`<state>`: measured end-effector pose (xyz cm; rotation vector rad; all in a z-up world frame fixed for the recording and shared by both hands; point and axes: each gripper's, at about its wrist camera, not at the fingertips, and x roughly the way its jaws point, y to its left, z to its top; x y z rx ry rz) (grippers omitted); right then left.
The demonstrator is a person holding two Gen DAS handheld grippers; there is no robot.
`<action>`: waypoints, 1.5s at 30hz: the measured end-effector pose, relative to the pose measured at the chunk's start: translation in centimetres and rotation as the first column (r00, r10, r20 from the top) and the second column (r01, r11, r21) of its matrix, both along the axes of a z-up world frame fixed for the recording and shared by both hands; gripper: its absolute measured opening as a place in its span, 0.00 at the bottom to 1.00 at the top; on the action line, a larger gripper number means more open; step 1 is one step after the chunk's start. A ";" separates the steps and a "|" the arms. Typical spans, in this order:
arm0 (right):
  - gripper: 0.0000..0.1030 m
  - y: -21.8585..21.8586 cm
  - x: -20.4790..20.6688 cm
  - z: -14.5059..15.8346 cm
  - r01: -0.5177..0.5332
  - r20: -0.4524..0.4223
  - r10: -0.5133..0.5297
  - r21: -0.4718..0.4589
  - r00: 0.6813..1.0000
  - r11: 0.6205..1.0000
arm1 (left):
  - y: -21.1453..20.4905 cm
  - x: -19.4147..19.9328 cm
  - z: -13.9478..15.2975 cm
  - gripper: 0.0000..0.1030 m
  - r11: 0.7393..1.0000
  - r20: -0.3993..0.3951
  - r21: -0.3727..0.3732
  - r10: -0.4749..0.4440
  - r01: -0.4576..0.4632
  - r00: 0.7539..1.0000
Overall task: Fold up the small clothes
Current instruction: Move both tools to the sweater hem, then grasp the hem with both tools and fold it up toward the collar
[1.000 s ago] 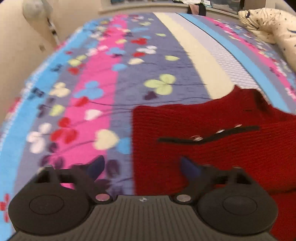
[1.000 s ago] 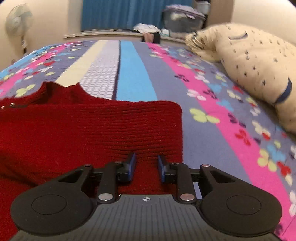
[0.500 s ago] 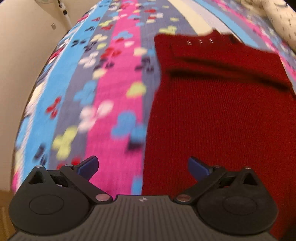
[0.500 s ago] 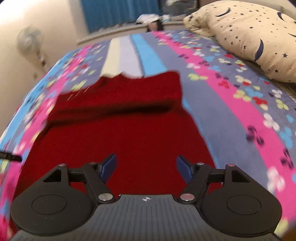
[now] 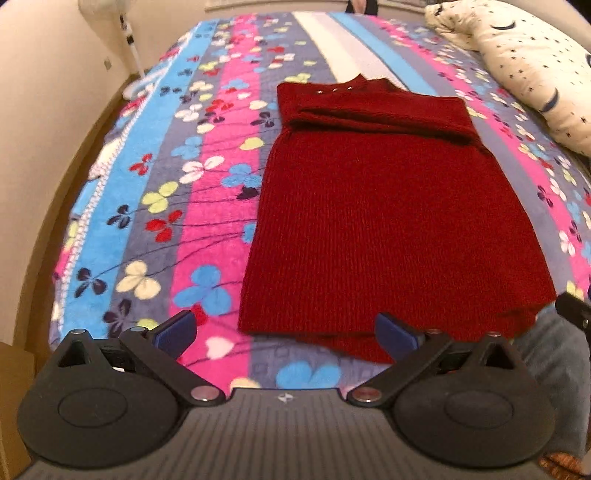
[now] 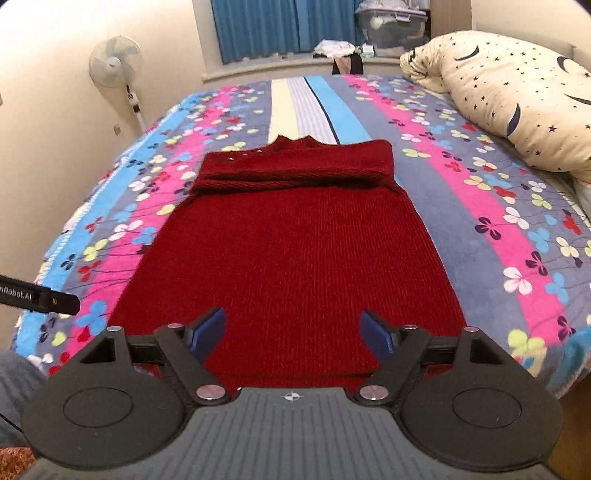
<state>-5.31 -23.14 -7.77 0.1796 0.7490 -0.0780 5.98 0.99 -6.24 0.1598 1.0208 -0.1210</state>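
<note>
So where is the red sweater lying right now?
The red sweater lies flat mid-bed on the flowered blanket in both wrist views, sleeves folded across its far end, the star-print pillow to its right.

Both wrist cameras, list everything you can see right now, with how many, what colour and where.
sweater: one, dark red, flat mid-bed, sleeves folded across its far end
blanket: one, striped floral pink, blue, grey, covering bed
pillow: one, cream with dark moons and stars, far right
fan: one, white, left by wall
curtain: blue, far window
storage box: one, clear, on sill
left gripper: black, blue pads, open, empty
right gripper: same, jaws just opened, empty
</note>
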 end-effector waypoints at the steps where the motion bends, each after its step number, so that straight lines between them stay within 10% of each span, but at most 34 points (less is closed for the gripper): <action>1: 0.79 0.2 -0.7 0.1 0.001 0.007 -0.001 -0.003 1.000 1.000 | 0.0 -0.8 0.2 1.00 1.000 0.011 0.005 -0.003 0.002 1.000; 24: 0.81 -1.6 -2.6 -0.5 0.039 0.000 -0.040 0.039 0.999 0.998 | -0.4 -1.7 -2.0 1.00 1.000 -0.020 -0.005 -0.011 0.011 1.000; 37: 0.81 -16.6 7.2 -11.1 0.312 -0.225 -0.299 0.023 0.927 0.950 | 4.4 10.7 -12.2 1.00 0.995 -0.113 -0.046 0.079 -0.084 0.991; 45: 0.85 -22.1 11.9 -18.2 0.324 -0.409 -0.247 0.131 0.879 0.937 | 4.5 16.1 -18.1 1.00 0.996 -0.264 -0.088 0.005 -0.029 0.964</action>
